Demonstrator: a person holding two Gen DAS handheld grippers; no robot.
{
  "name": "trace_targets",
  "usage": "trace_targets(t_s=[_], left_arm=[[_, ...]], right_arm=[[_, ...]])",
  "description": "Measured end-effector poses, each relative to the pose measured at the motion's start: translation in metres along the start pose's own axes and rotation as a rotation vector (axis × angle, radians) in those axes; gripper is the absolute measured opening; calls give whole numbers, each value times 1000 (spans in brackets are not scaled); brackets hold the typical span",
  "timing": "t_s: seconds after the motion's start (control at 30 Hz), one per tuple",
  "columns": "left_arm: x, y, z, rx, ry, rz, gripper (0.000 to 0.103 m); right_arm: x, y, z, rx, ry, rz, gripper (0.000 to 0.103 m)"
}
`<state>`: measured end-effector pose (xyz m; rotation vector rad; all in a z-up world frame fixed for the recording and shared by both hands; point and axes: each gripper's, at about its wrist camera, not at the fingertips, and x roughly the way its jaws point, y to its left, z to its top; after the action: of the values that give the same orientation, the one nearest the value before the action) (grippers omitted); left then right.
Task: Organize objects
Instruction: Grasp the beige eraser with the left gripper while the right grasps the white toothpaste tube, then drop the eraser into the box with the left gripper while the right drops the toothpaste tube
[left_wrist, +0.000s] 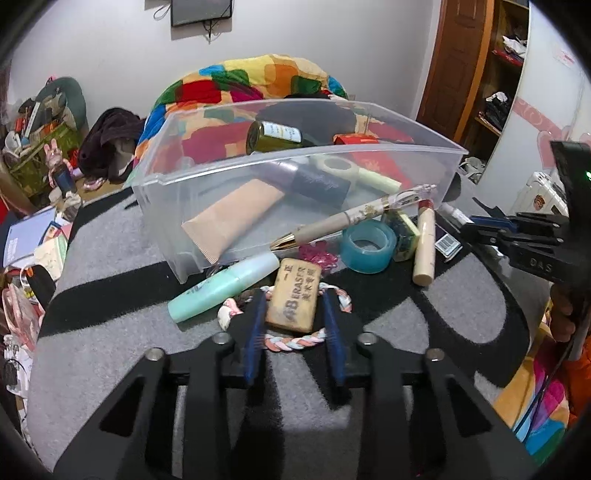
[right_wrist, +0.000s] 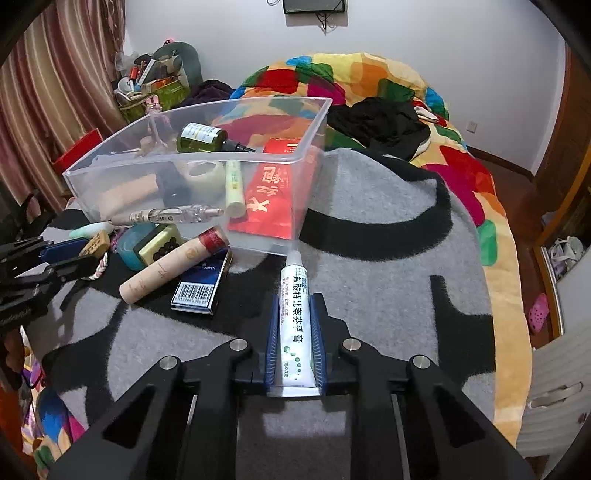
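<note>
Right gripper (right_wrist: 295, 339) clamps the white ointment tube (right_wrist: 293, 321); left gripper (left_wrist: 293, 314) straddles the eraser (left_wrist: 295, 299), jaws open. Next, probably: lift the tube forward into the clear bin (right_wrist: 258, 158).

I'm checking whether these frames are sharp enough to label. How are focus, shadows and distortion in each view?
Left wrist view: eraser print reads clearly between the open left gripper; fisheye bows the clear bin rim, corners are vignetted black. Right wrist view: ointment tube text is sharp in the right gripper; soft shadow beneath it, curtains bend.
</note>
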<state>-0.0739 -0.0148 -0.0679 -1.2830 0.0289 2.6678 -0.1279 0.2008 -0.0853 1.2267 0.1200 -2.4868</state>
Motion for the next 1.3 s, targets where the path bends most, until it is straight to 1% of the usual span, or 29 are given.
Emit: trace_targets(t_s=[0.07, 0.2, 0.37, 0.6, 0.77, 0.87, 0.97, 1.07, 1.17, 1.3], left_arm=[[0, 3, 0, -12, -5, -13, 26], [-3, -1, -1, -3, -18, -1, 25], [-16, -5, 1, -16, -54, -24, 24], [-41, -11, 12, -18, -136, -43, 24], [-59, -10, 24, -32, -203, -44, 24], [-65, -6, 32, -46, -241, -31, 24], [-66, -1, 40, -56, -260, -15, 24], [-61, 5, 48, -76, -260, -2, 24], [-55, 12, 55, -94, -260, 12, 24], [-40, 20, 65, -105, -244, 52, 24]], right_arm=[[-4, -2, -3, 9, -8, -2, 15], [-15, -8, -6, 40, -35, -5, 15], [-37, -12, -3, 64, -87, -12, 15], [-63, -4, 16, 59, -177, 14, 15], [-70, 9, 33, 36, -224, 32, 15], [-70, 14, 46, 37, -249, 38, 15], [-66, 19, 62, 37, -257, 46, 15], [-59, 24, 78, 26, -253, 53, 15], [-46, 27, 92, 22, -231, 62, 15], [-25, 24, 107, 43, -203, 46, 15]])
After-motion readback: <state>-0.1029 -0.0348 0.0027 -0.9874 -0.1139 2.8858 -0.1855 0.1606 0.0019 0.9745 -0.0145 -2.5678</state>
